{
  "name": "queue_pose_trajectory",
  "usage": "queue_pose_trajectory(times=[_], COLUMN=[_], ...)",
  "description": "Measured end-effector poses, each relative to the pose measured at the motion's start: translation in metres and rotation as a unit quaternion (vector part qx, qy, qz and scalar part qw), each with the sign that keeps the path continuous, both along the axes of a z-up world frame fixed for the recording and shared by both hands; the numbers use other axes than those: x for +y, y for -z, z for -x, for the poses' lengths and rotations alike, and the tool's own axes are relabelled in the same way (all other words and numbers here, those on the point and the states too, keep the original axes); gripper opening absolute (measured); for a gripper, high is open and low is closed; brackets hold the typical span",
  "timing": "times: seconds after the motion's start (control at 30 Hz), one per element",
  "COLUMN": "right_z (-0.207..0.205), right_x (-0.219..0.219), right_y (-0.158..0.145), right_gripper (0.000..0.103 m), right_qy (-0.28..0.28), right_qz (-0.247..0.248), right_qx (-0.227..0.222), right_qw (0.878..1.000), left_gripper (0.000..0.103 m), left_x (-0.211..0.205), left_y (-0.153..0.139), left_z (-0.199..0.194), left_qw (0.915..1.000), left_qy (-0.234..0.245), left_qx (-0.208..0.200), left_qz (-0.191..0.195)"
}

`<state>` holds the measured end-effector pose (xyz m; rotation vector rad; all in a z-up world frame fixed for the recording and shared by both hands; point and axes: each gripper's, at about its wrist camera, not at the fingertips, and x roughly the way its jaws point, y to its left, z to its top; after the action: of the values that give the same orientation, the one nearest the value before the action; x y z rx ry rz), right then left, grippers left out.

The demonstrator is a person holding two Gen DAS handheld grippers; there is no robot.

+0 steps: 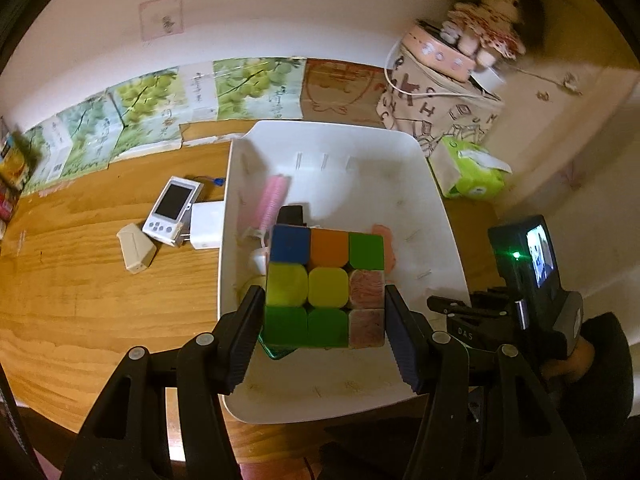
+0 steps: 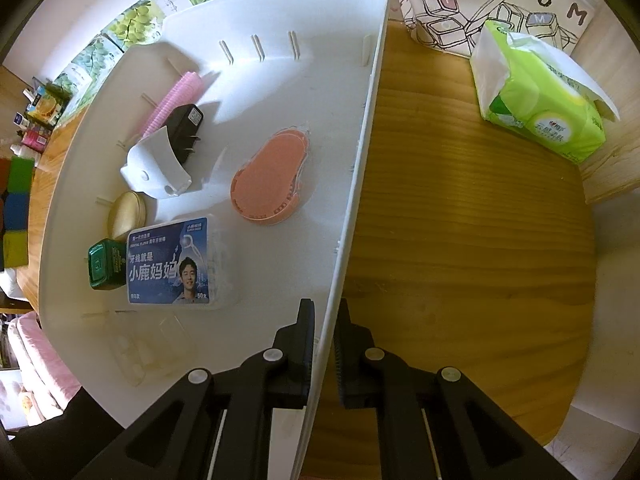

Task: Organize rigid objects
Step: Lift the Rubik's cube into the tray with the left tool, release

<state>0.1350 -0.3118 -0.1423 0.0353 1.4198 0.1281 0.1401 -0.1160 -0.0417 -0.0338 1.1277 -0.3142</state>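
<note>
My left gripper [image 1: 325, 320] is shut on a colourful puzzle cube [image 1: 326, 286] and holds it above the white bin [image 1: 440, 216]. The cube also shows at the left edge of the right wrist view [image 2: 16, 208]. My right gripper [image 2: 324, 320] is shut on the bin's right wall [image 2: 360, 168], one finger inside and one outside. Inside the bin lie a pink comb [image 2: 176, 100], a black charger [image 2: 186, 128], a white clip-like piece [image 2: 158, 164], a salmon oval case [image 2: 272, 176], a round tin [image 2: 128, 212], a green bottle [image 2: 105, 266] and a blue dental floss box [image 2: 170, 262].
On the wooden table left of the bin lie a white handheld device [image 1: 172, 210], a white adapter [image 1: 206, 226] and a small beige box [image 1: 136, 252]. A green tissue pack [image 2: 540, 92] and a printed fabric bag [image 1: 440, 100] stand right of the bin. A doll [image 1: 488, 20] sits on a pink tin.
</note>
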Motion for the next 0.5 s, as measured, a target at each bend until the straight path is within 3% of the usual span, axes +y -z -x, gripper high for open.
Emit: queue_pose_trajectory(times=[0.2, 0.5], right_z=[0.001, 0.0], right_x=[0.001, 0.003], right_y=[-0.001, 0.004], right_gripper=[0.009, 0.009], right_qy=[0.003, 0.01], right_qz=[0.002, 0.007], right_qx=[0.001, 0.008], right_qw=[1.0, 1.0], left_gripper=[0.062, 0.069], left_x=[-0.002, 0.014], left_y=[-0.011, -0.007], left_z=[0.002, 0.0], left_qw=[0.9994, 0.9995], left_qy=[0.008, -0.014], left_qx=[-0.032, -0.028], left_qz=[-0.001, -0.01])
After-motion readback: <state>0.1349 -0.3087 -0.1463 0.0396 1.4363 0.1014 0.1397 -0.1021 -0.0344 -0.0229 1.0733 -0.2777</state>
